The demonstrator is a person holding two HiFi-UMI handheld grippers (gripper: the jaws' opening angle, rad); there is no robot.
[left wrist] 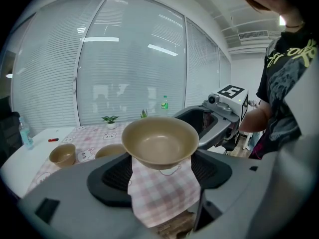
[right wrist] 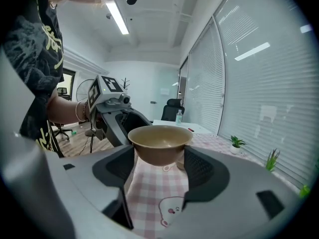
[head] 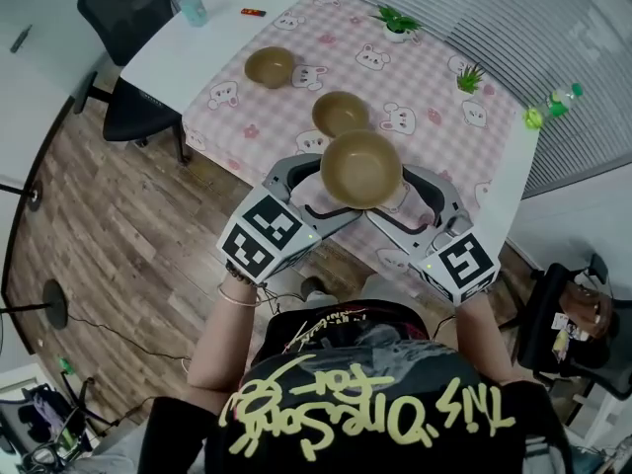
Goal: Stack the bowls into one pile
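Note:
A tan bowl [head: 360, 168] hangs in the air over the table's near edge, held between both grippers. My left gripper [head: 321, 192] reaches in from the left and my right gripper [head: 407, 201] from the right. In the left gripper view the bowl [left wrist: 160, 141] sits between the black pads [left wrist: 112, 176], its lower sides against them. The right gripper view shows the same bowl [right wrist: 159, 142] between its pads [right wrist: 202, 168]. Two more tan bowls stand on the pink checked tablecloth [head: 434, 117]: one close behind the held bowl [head: 340, 113], one farther left [head: 270, 65].
Small potted plants [head: 397, 21] [head: 471, 77] and a green bottle [head: 553, 105] stand along the table's far side. On the white end of the table are a water bottle [head: 190, 4] and a small red item [head: 253, 12]. Office chairs [head: 123, 13] [head: 568, 314] flank the table.

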